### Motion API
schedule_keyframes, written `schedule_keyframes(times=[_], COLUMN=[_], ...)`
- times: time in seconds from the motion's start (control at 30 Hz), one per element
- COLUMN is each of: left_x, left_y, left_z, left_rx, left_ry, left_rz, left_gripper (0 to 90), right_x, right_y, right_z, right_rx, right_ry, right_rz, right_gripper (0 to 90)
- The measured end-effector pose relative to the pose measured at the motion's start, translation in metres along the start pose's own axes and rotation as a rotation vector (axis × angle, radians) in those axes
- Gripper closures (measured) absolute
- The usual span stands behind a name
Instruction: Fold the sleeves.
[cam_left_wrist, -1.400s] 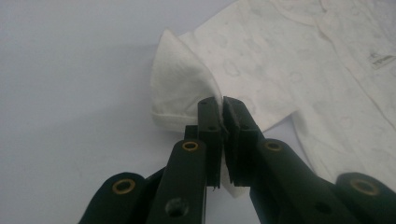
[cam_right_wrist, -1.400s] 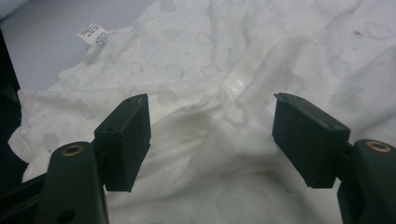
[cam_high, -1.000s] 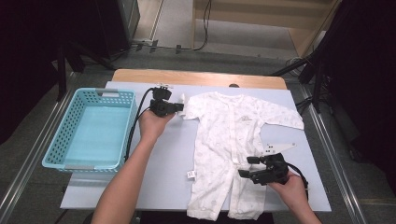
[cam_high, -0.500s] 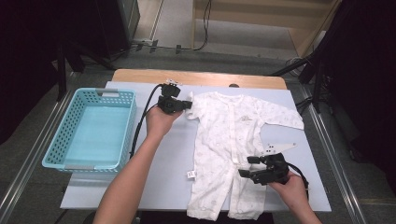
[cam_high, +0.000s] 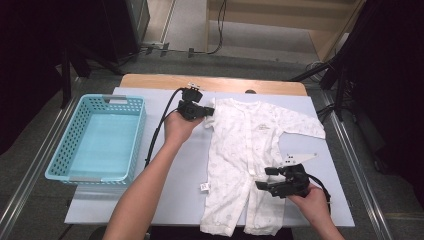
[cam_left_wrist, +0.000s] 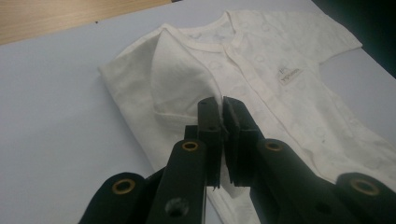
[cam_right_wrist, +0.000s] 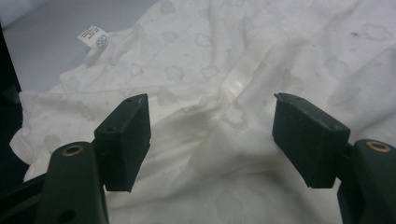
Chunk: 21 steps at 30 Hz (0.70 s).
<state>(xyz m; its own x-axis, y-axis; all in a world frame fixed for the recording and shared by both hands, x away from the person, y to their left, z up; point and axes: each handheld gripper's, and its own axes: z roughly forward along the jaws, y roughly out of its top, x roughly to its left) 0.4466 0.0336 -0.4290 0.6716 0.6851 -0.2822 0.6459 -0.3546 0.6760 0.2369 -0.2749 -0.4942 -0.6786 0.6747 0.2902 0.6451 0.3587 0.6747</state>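
The jaws of the left gripper (cam_high: 206, 111) are pressed together on the short sleeve (cam_left_wrist: 184, 77) of a white baby romper (cam_high: 250, 160). The sleeve is folded inward over the chest, so the grip seems meant to carry this sleeve across the body for folding. In the left gripper view a thin layer of cloth sits between the jaws, though the exact edge they pinch is hard to see.

The jaws of the right gripper (cam_high: 267, 178) stand wide apart with nothing between them. They hover just above the leg part of the romper, near its snap placket (cam_right_wrist: 236, 81), probably ready to hold the cloth down or to take the lower part next. A small care label (cam_right_wrist: 93, 38) sticks out at the side seam.

The romper lies flat, front side up, in the middle of the counter (cam_high: 175, 175), which is covered with a pale sheet. The other sleeve (cam_high: 300, 125) is spread outward. A light blue plastic basket (cam_high: 60, 150) stands empty at the left, well apart from the romper, perhaps waiting for the folded garment.
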Motion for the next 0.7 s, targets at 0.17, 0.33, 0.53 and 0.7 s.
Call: schedule_keyframes(times=[0.17,0.33,0.53,0.7], left_x=[-0.004,-0.011,-0.018,-0.023], left_y=[0.002,0.009,0.013,0.015], left_z=[0.003,0.008,0.013,0.02], left_rx=[0.003,0.008,0.011,0.021], left_ry=[-0.013,-0.023,-0.03,-0.036], left_rz=[0.002,0.015,0.034,0.042], left_gripper=[86.5,86.5,86.4,86.4], right_x=[0.0,0.0,0.0,0.0], right_y=[0.0,0.0,0.0,0.0], right_z=[-0.001,-0.001,-0.001,-0.001], right_rx=[-0.001,-0.002,-0.005,-0.006], right_ry=[-0.001,-0.002,-0.001,-0.001], right_rz=[0.002,0.0,0.001,0.002], right_gripper=[26.5,26.5,26.5,26.5])
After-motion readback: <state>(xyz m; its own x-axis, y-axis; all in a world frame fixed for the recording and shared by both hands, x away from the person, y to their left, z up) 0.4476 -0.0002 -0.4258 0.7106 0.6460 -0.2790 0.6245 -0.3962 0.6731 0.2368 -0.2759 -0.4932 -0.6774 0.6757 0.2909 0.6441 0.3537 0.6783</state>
